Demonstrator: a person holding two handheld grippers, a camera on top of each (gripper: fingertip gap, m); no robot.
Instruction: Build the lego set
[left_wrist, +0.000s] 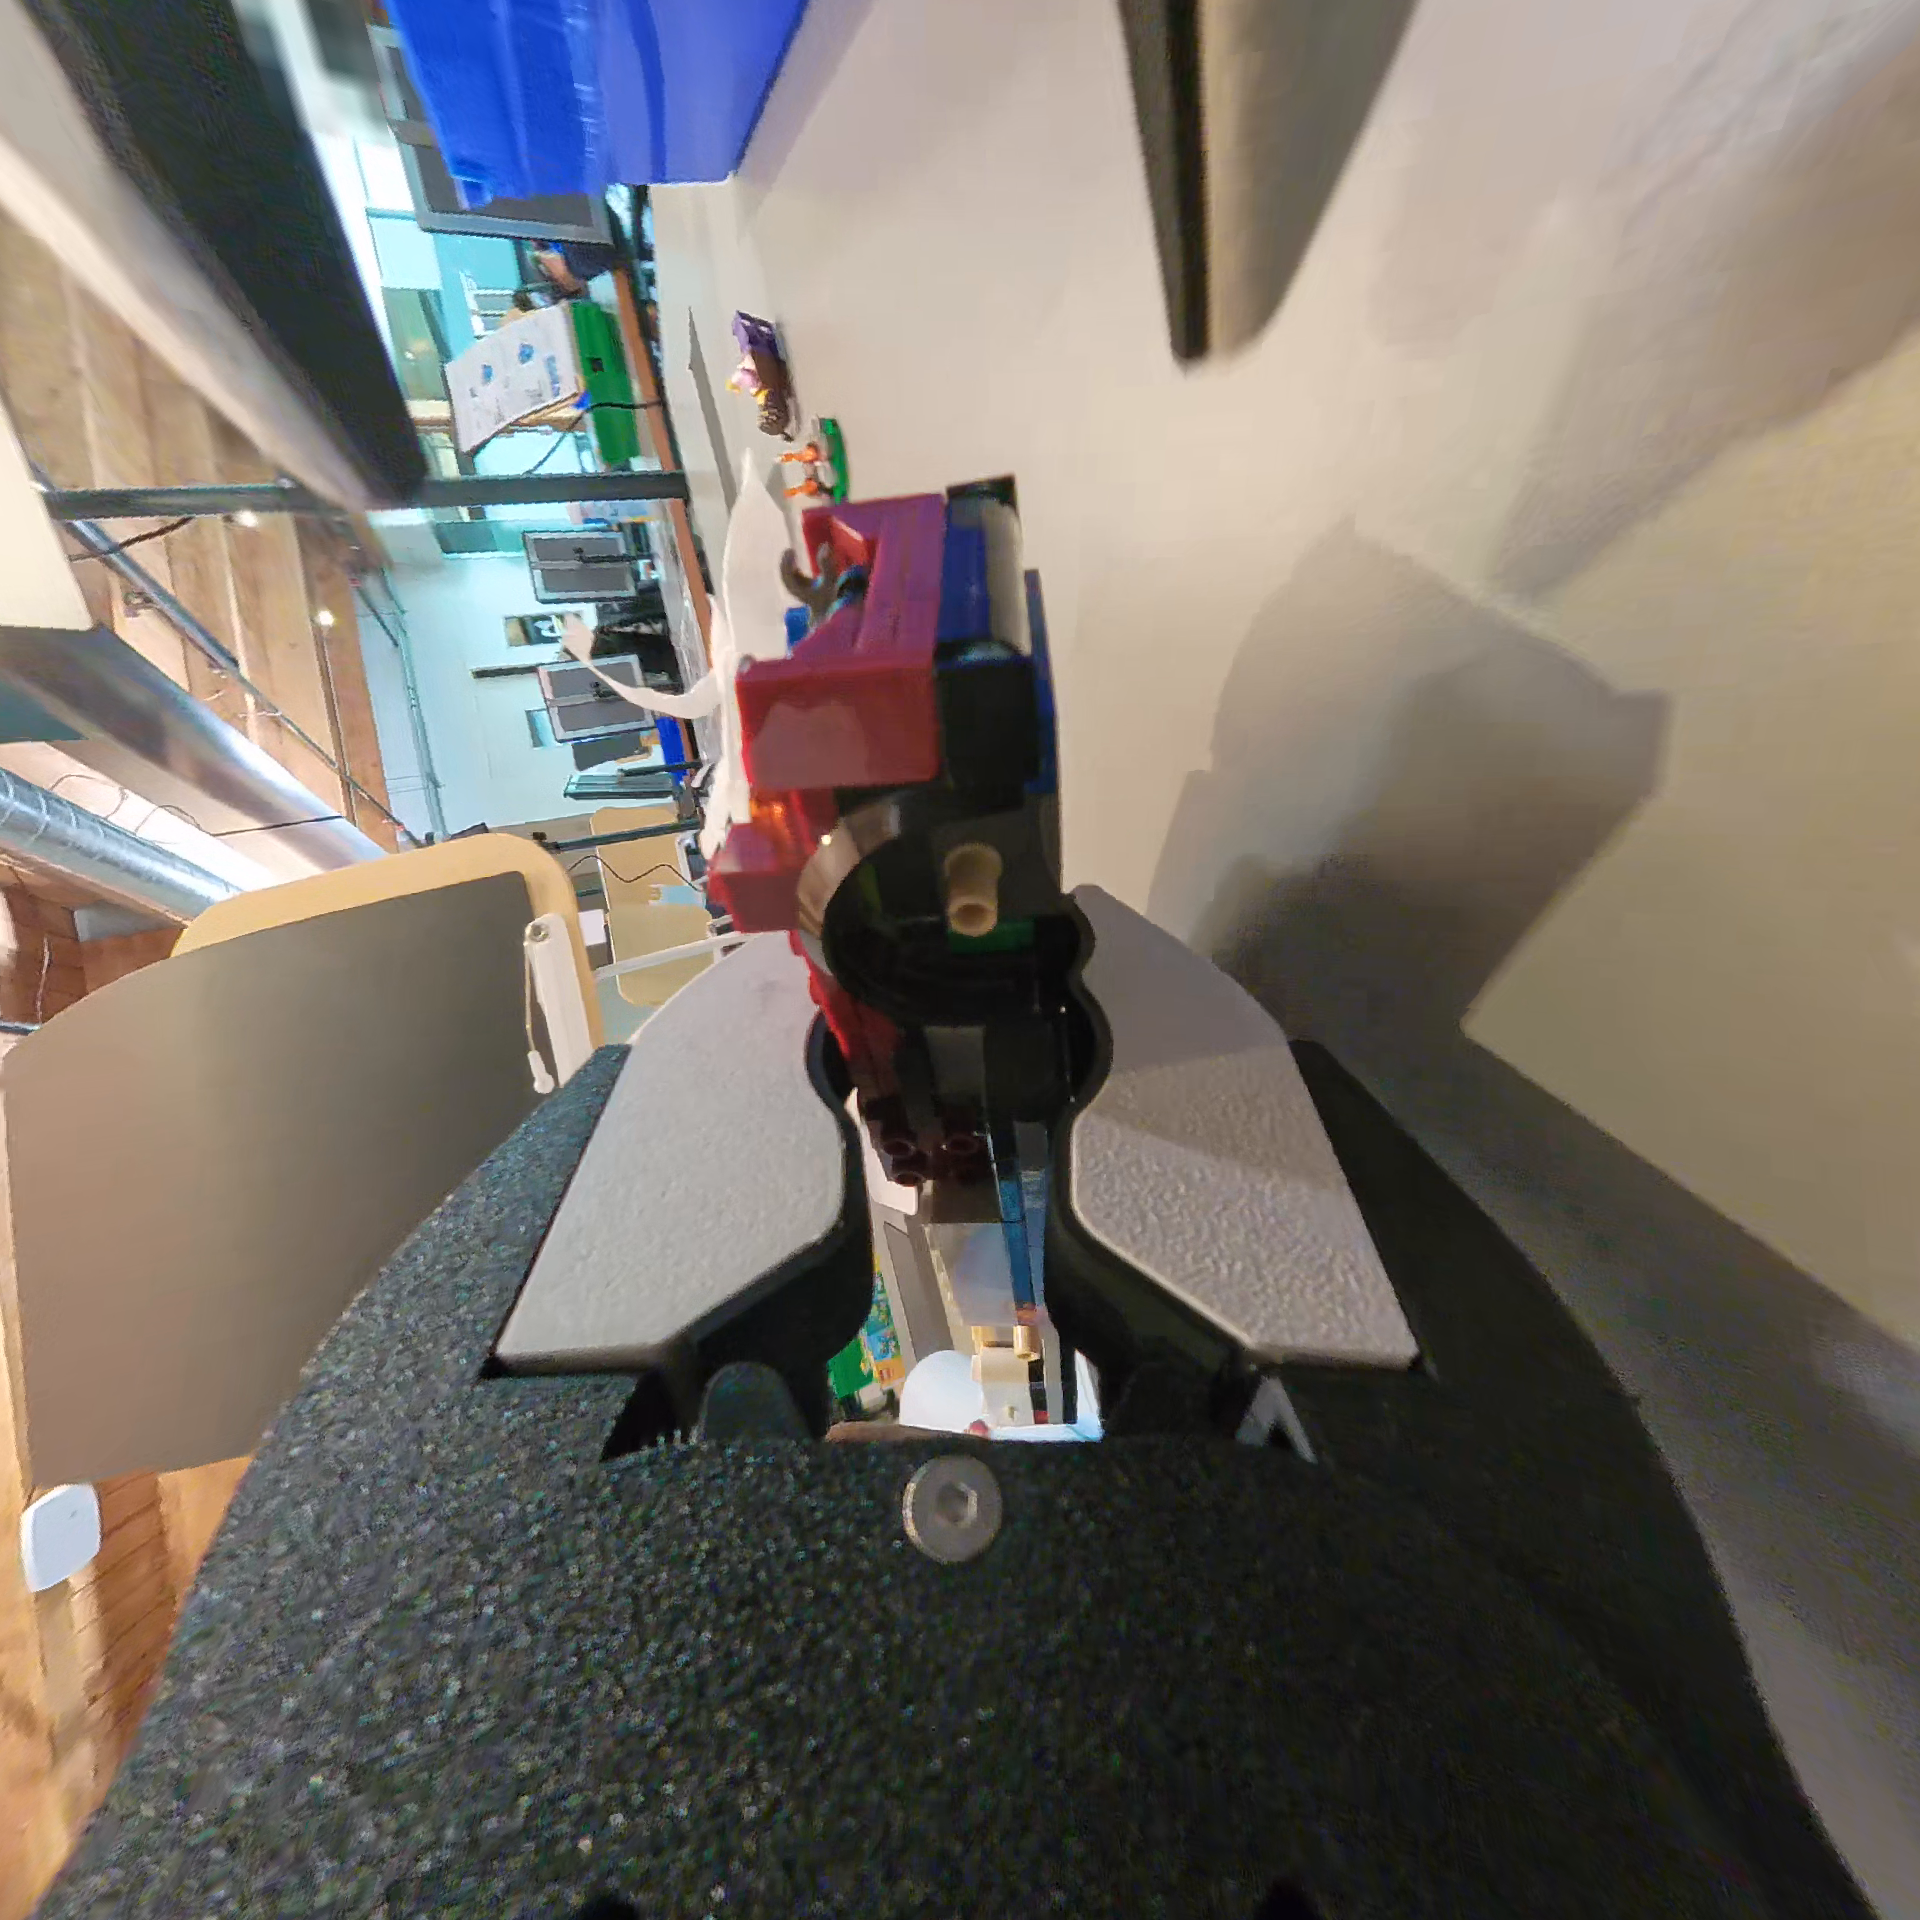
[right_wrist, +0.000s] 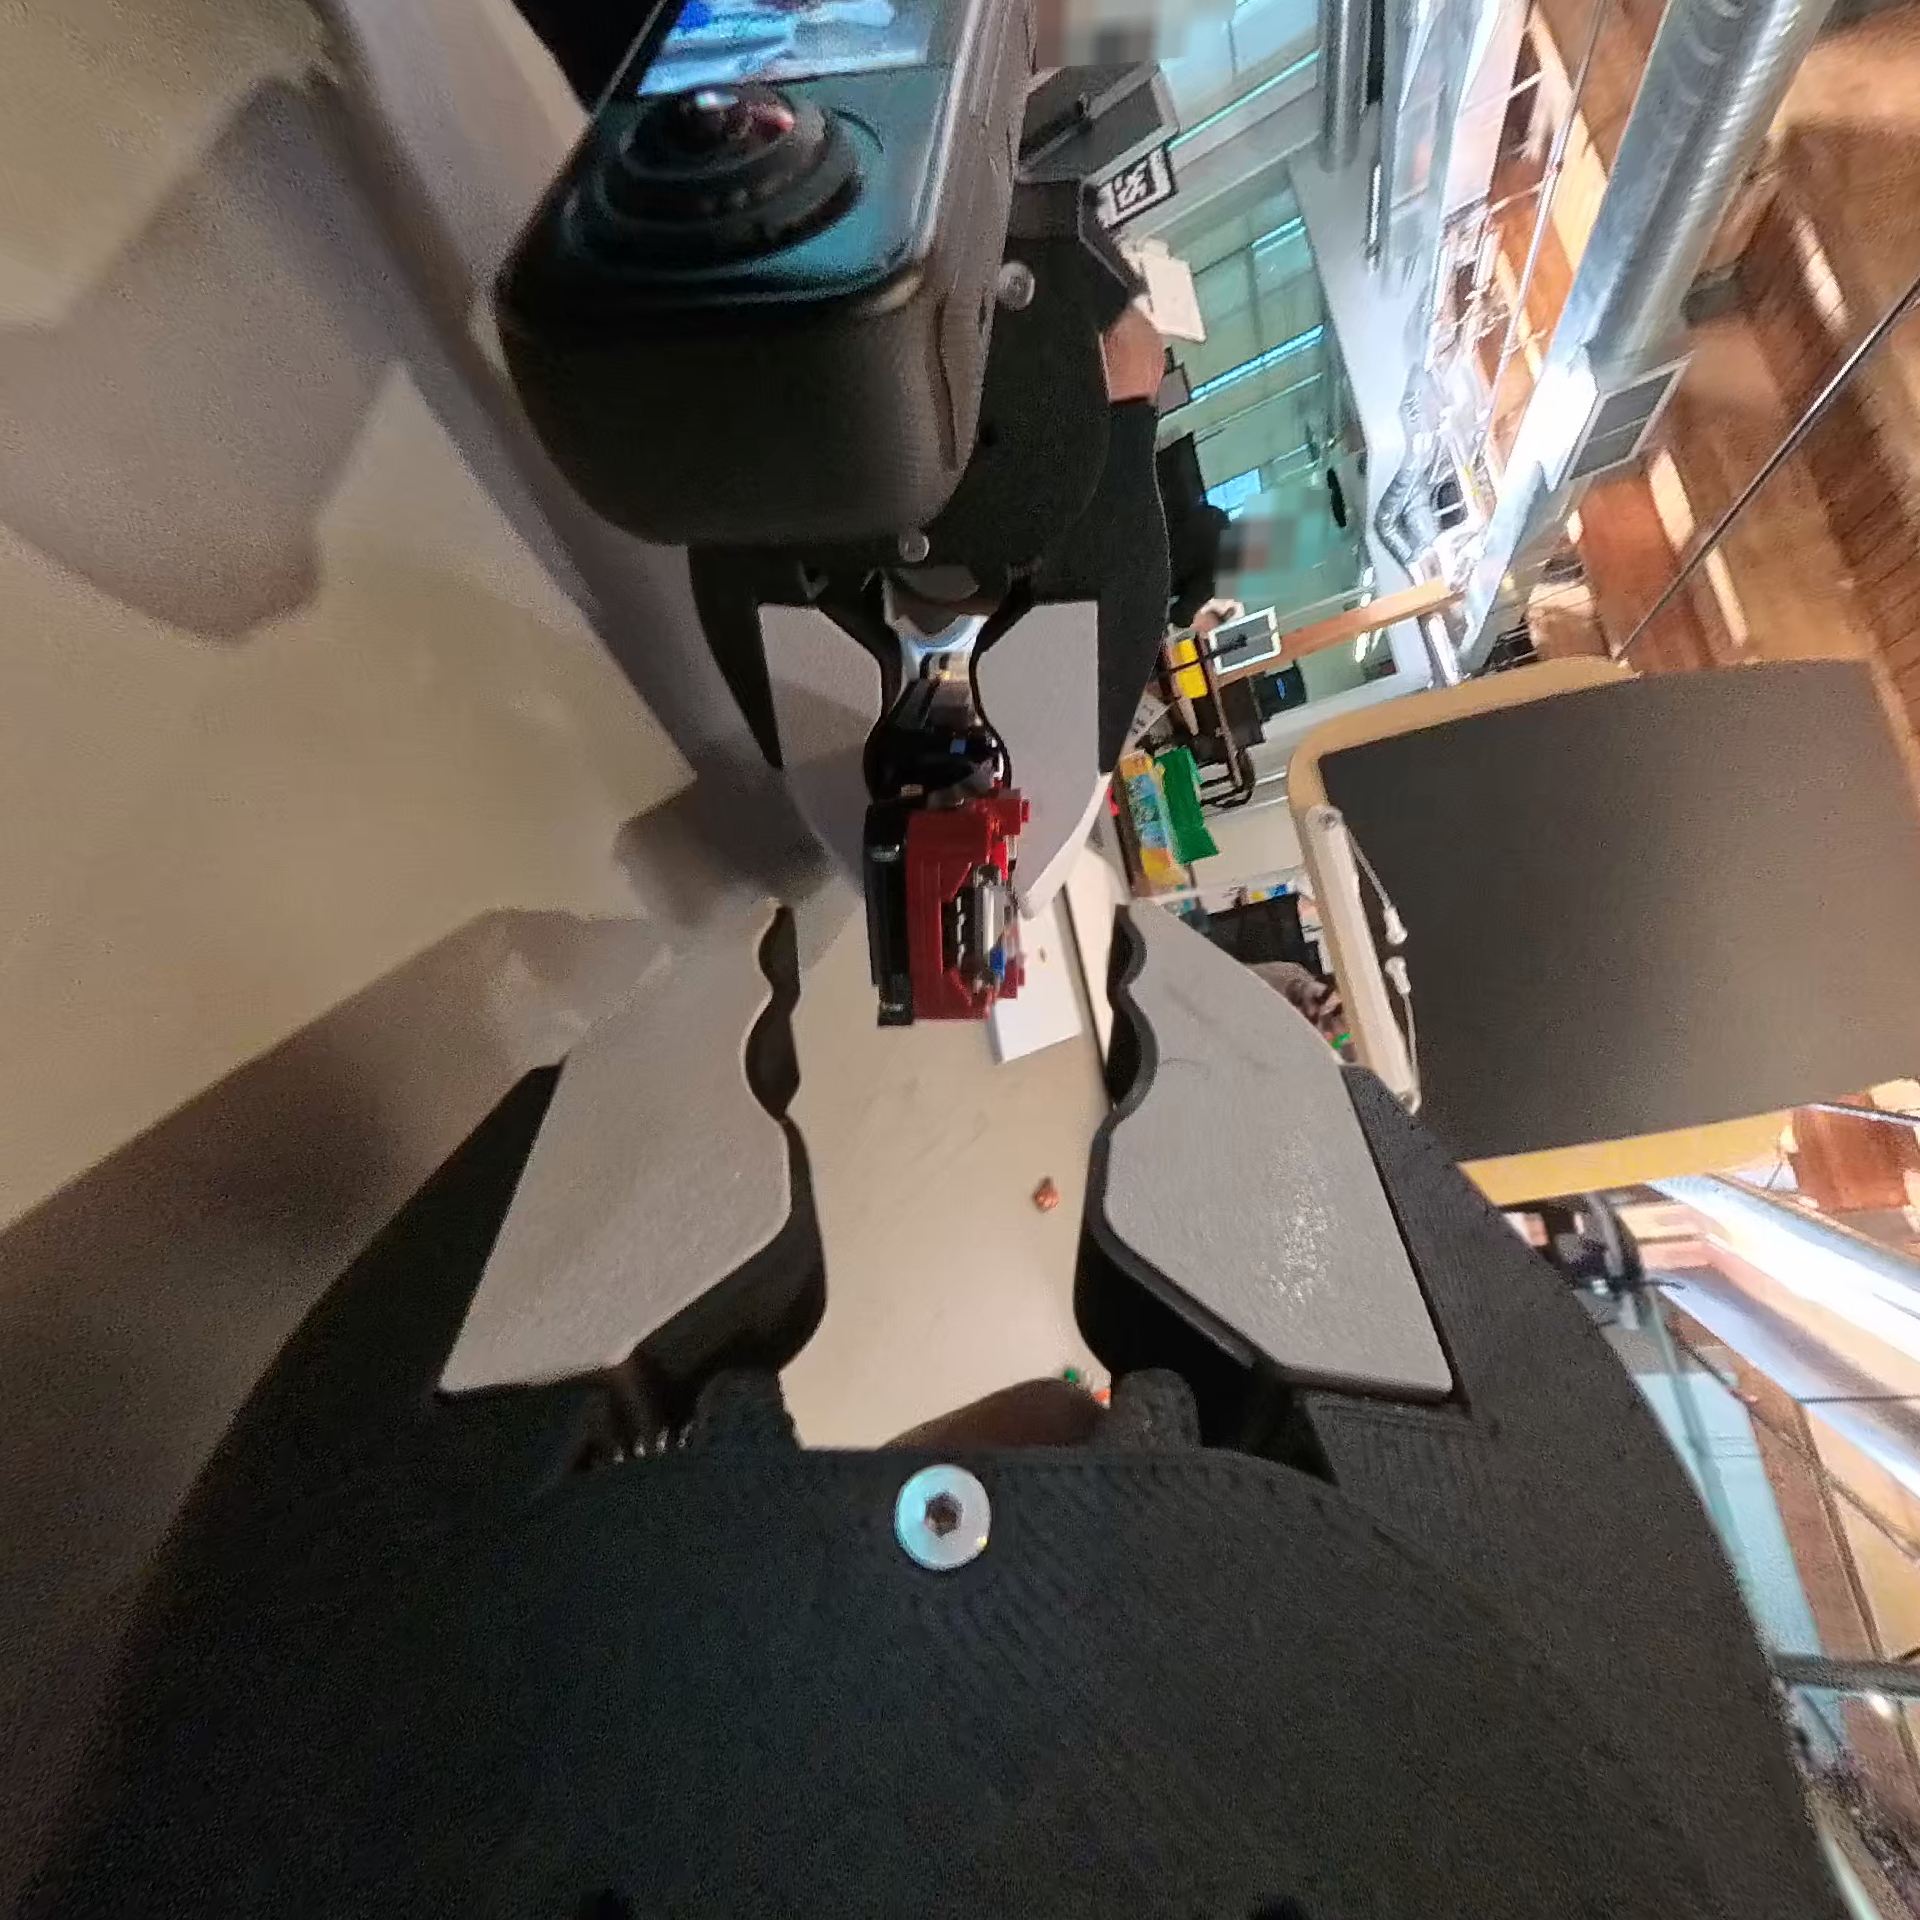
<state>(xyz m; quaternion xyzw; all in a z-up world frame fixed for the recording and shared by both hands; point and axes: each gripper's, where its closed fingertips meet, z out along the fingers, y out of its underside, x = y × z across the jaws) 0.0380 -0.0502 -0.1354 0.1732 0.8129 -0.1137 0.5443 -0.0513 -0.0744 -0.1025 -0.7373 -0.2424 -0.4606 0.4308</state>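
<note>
My left gripper (left_wrist: 951, 997) is shut on a toy brick model (left_wrist: 894, 675) of red, black and blue bricks with a tan peg. The model stands out past the fingertips, above the white table (left_wrist: 1351, 416). In the right wrist view the left gripper (right_wrist: 935, 748) faces me, with its camera (right_wrist: 748, 260) above it. It holds the same red and black model (right_wrist: 945, 914) by its far end. My right gripper (right_wrist: 951, 977) is open. The near end of the model reaches between its fingertips, with a clear gap to each grey finger (right_wrist: 675, 1091).
A dark chair back with a wooden rim (right_wrist: 1610, 883) stands beside the table, also in the left wrist view (left_wrist: 260, 1143). A white card (right_wrist: 1039, 1023) and a small orange piece (right_wrist: 1046, 1195) lie on the table. A blue bin (left_wrist: 582, 94) and small toy pieces (left_wrist: 769, 374) are farther off. About 10 cm separates my left fingertips from my right.
</note>
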